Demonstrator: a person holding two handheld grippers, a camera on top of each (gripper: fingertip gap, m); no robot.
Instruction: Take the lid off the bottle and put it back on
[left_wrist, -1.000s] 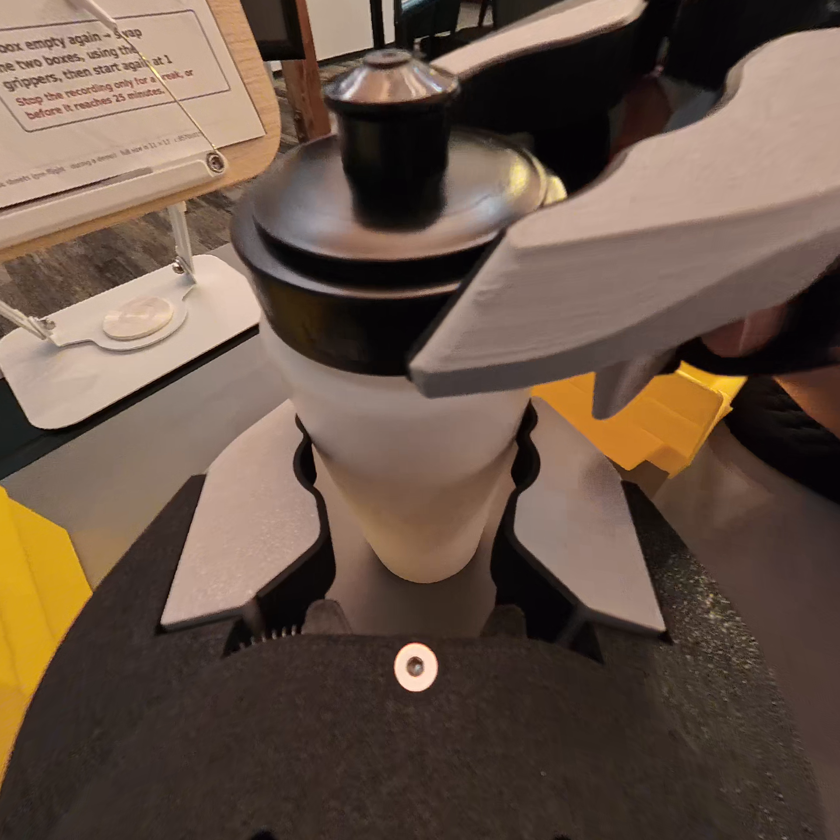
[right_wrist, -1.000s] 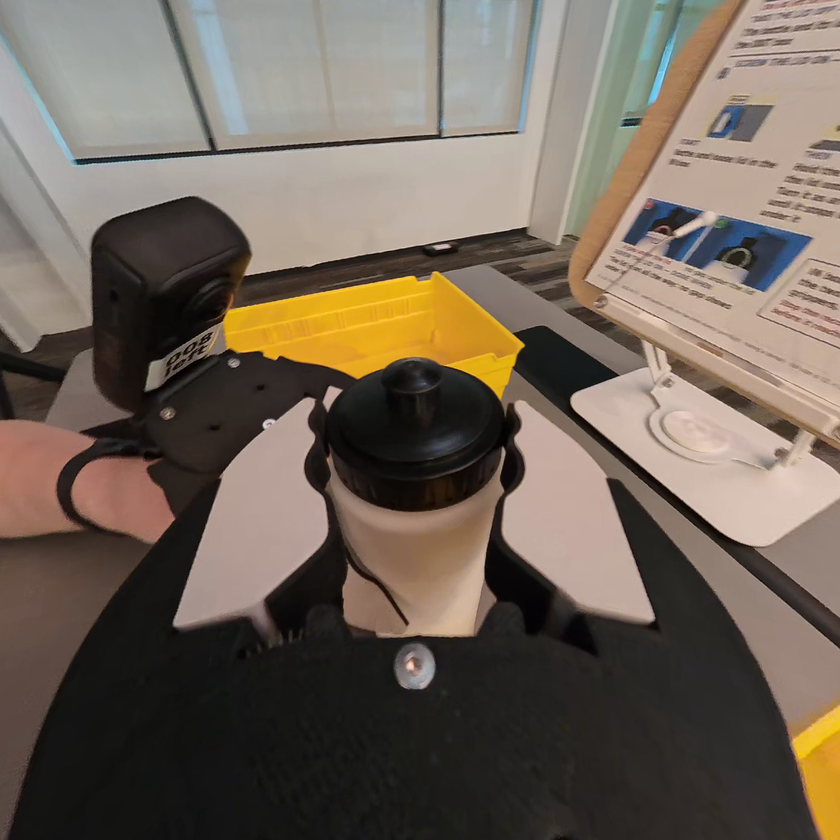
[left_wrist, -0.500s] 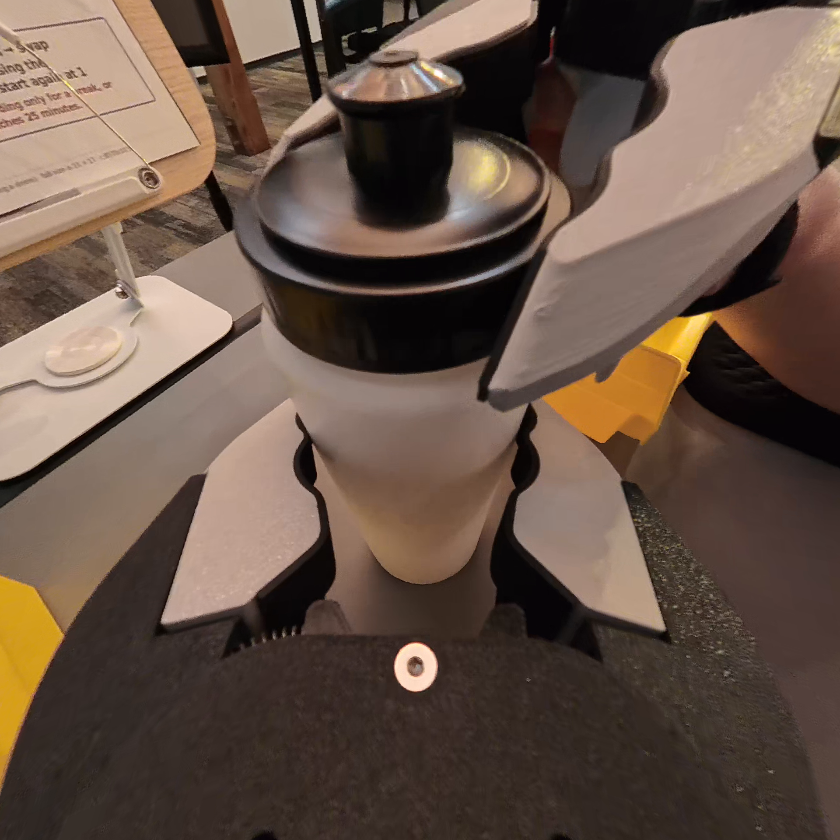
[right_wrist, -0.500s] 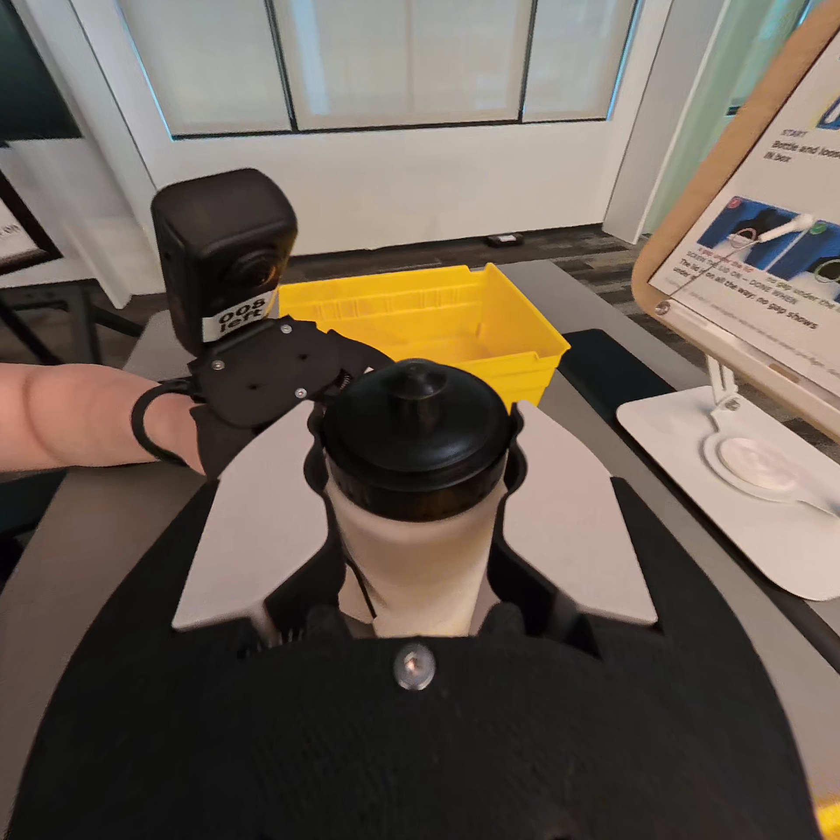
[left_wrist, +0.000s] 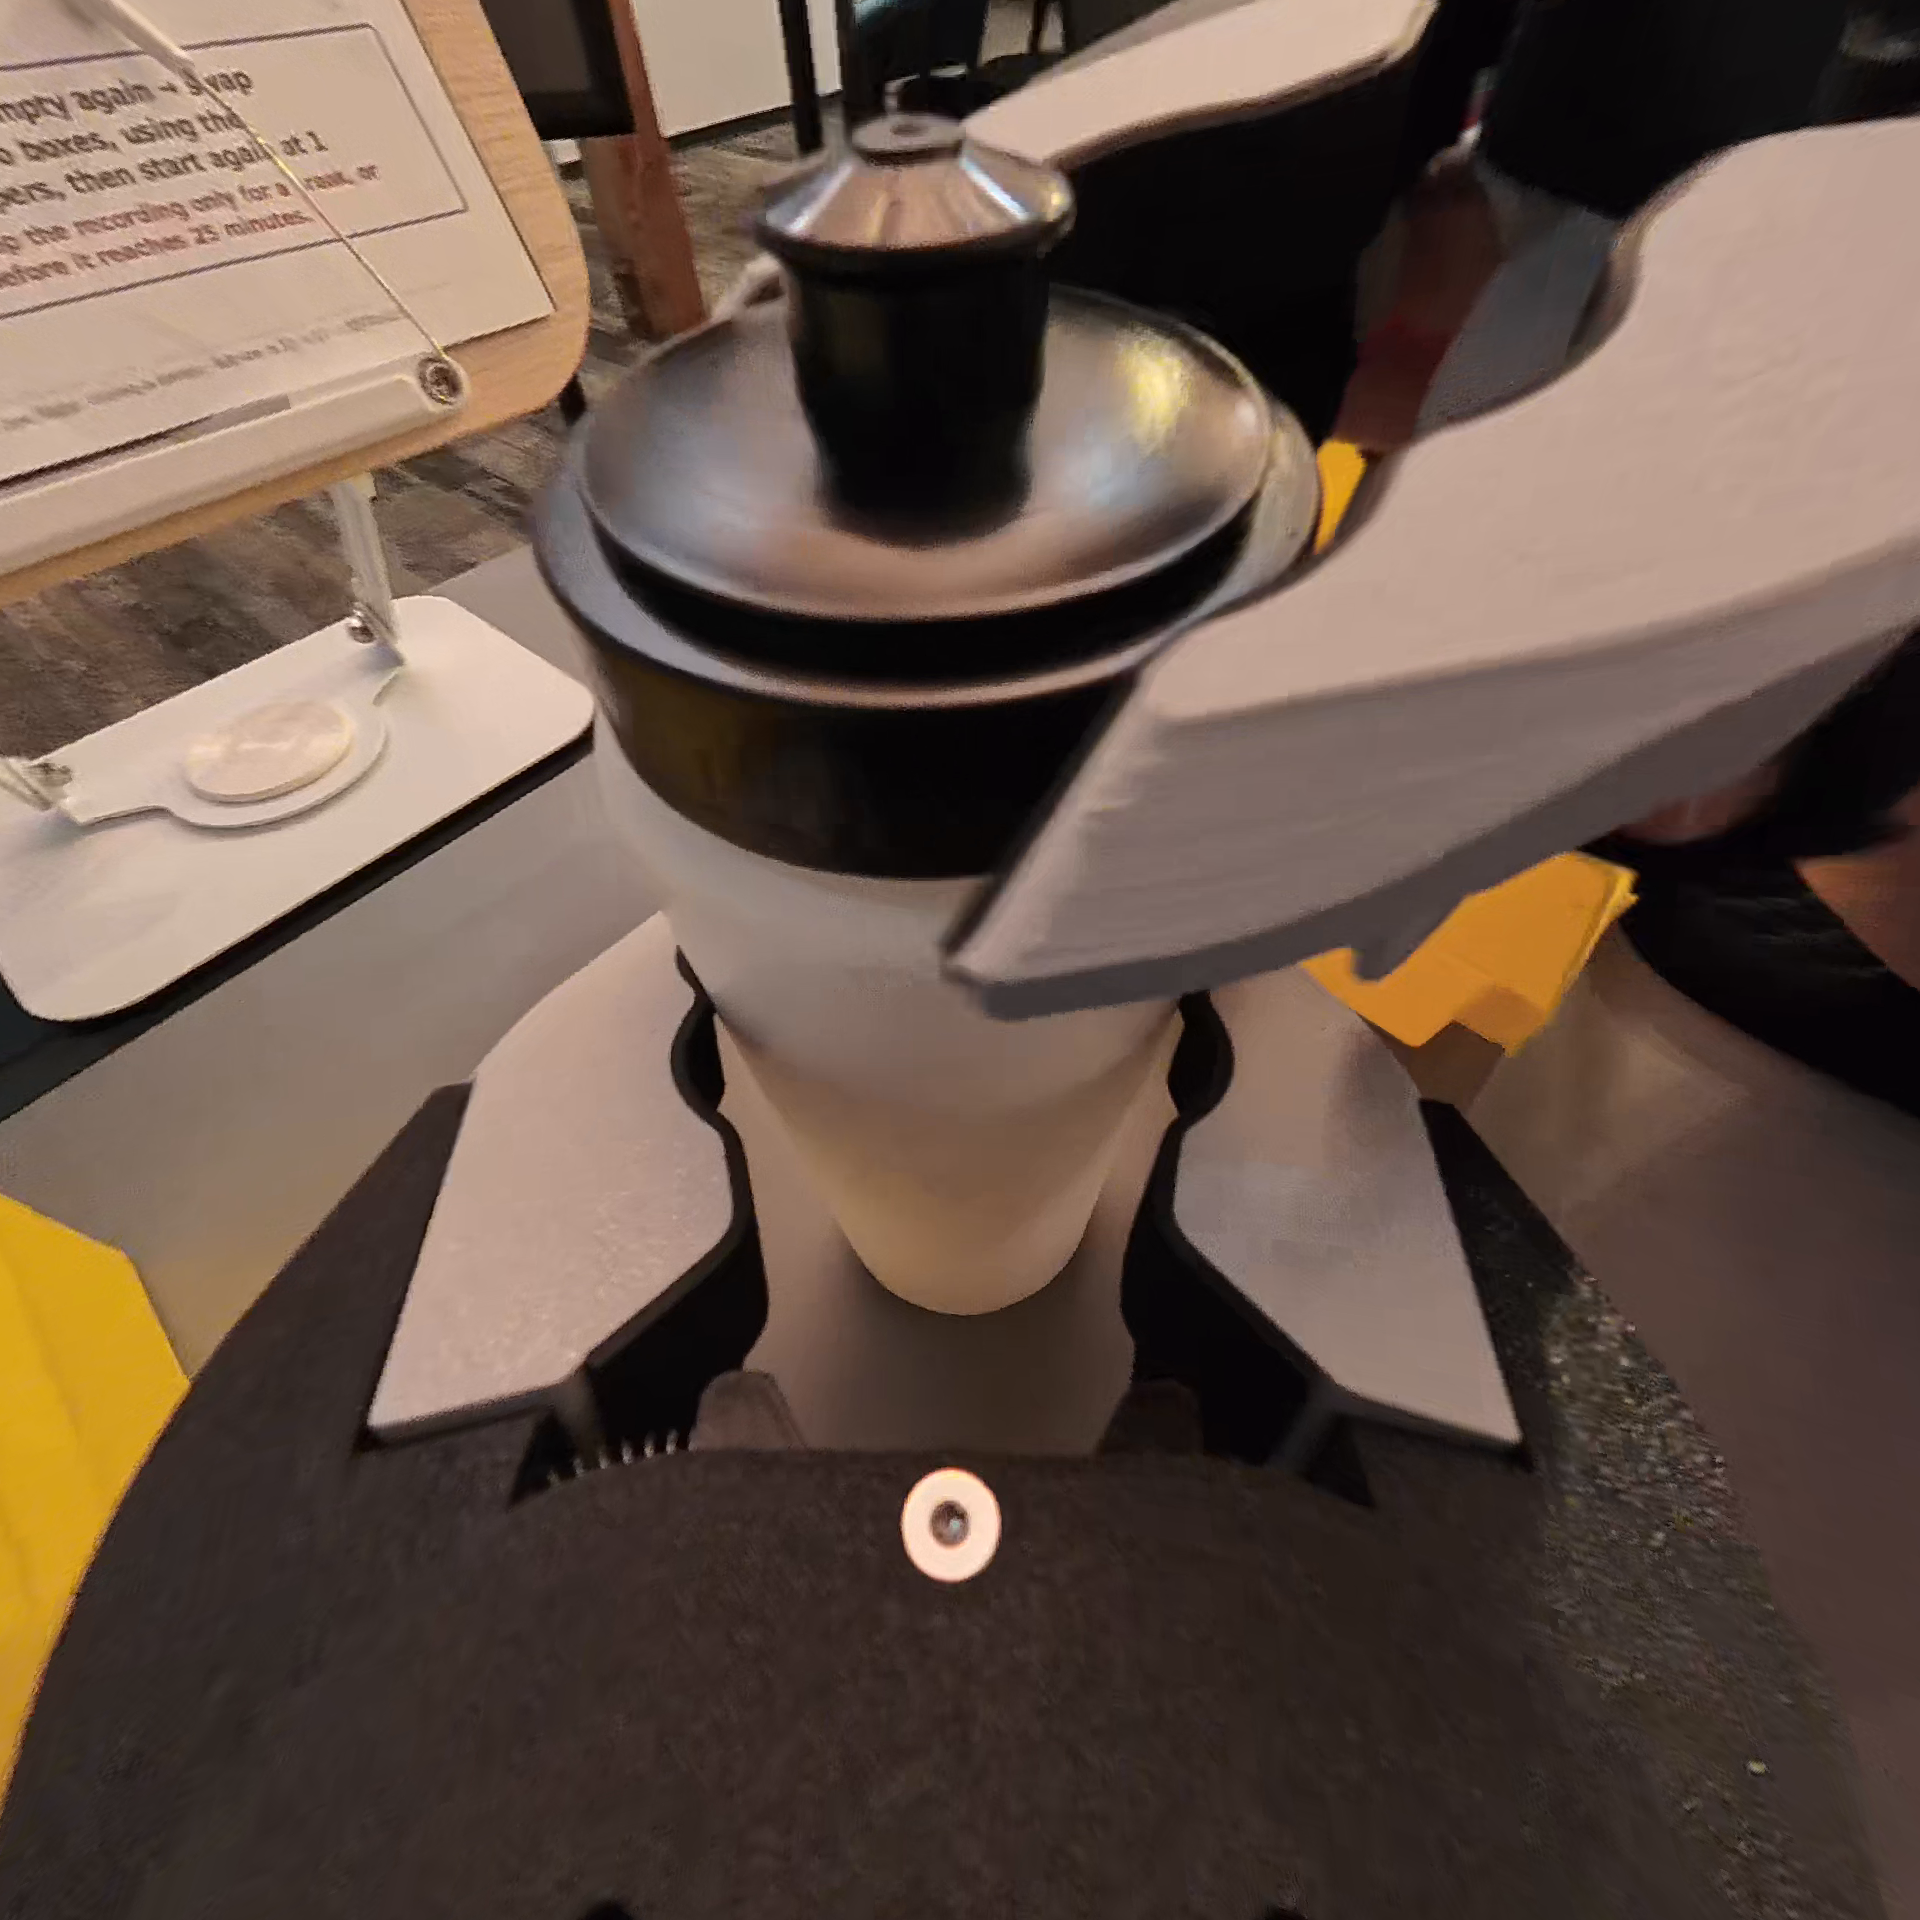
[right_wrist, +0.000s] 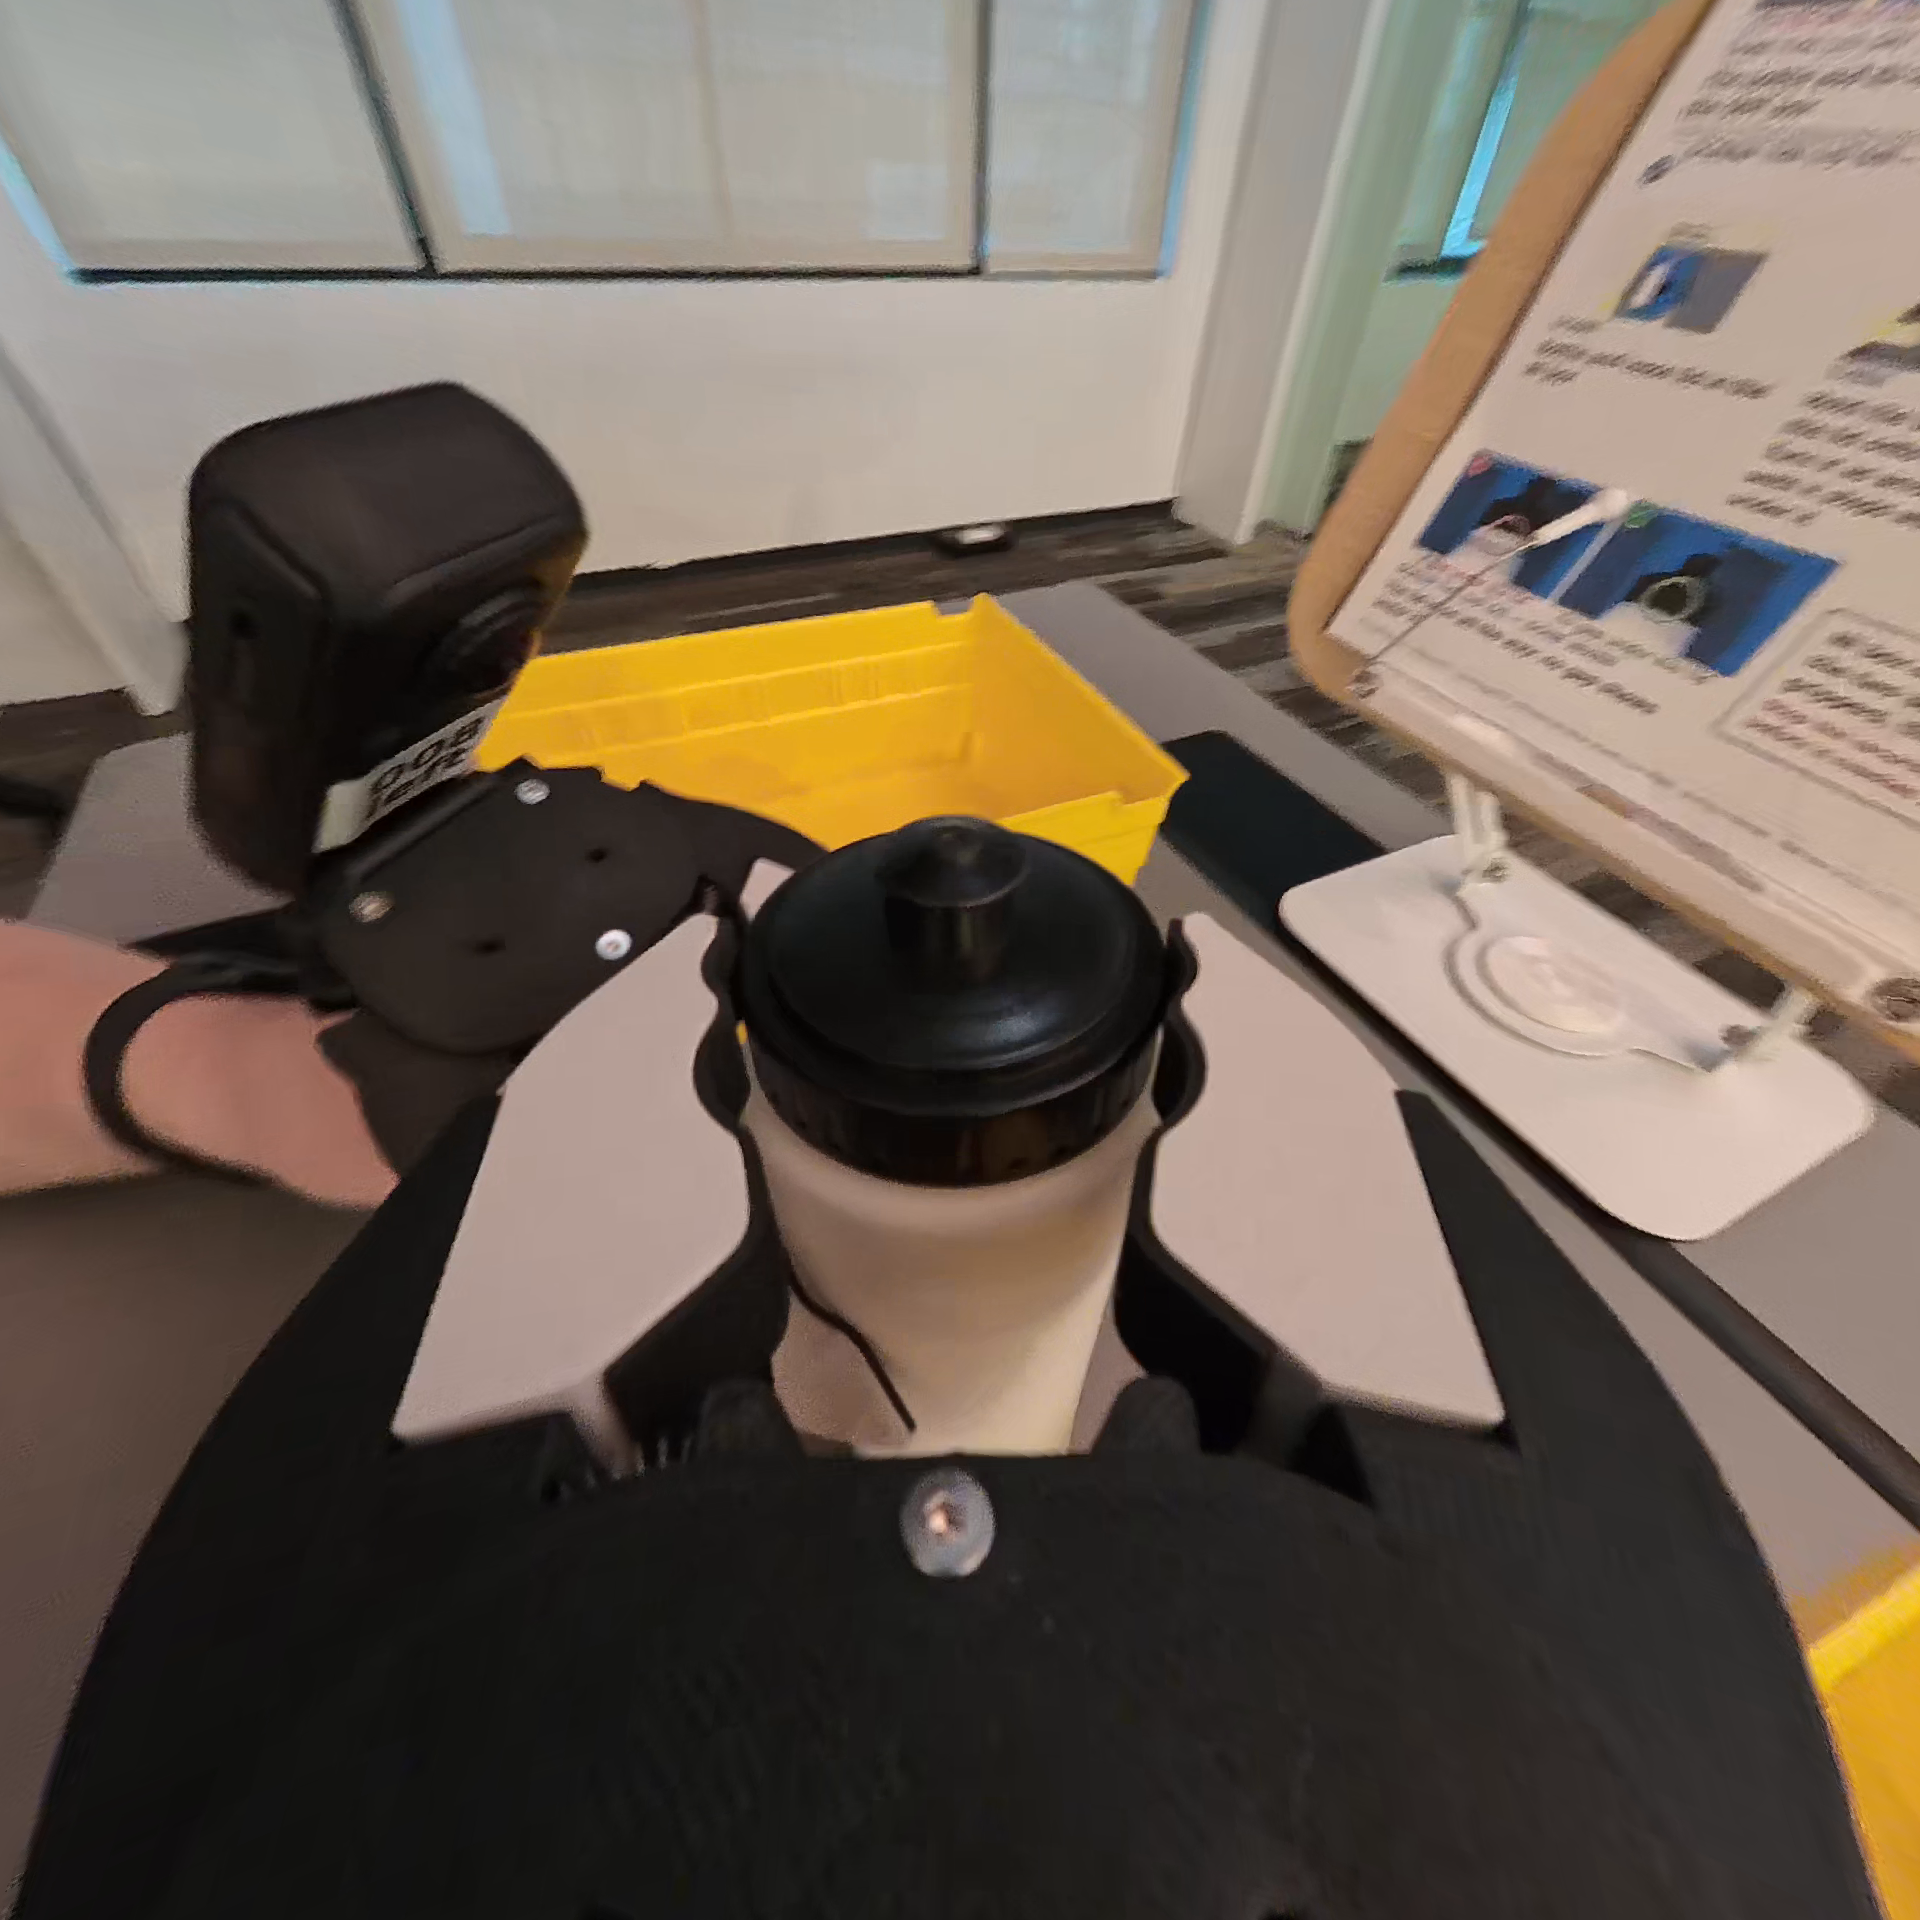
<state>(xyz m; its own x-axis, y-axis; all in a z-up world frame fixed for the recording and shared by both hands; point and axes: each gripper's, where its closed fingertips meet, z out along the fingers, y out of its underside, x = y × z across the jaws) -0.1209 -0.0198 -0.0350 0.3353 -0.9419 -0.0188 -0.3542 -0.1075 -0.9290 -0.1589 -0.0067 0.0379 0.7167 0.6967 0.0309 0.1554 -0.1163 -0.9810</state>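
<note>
yellow bin (right_wrist: 831, 717) behind, stand (right_wrist: 1579, 1039) right

An office-like room set up as a recording or test station. A smooth grey surface (right_wrist: 1091, 623) carries a yellow plastic open-topped bin (right_wrist: 831, 717) and a printed instruction sheet with small photographs, mounted on a tilted wooden board (right_wrist: 1621, 436) held up by a white metal stand (right_wrist: 1579, 1049). Behind them are a white wall with a row of wide frosted windows (right_wrist: 675, 125), dark wood-patterned flooring (right_wrist: 831, 561), and chair or table legs (left_wrist: 644, 208).
</note>
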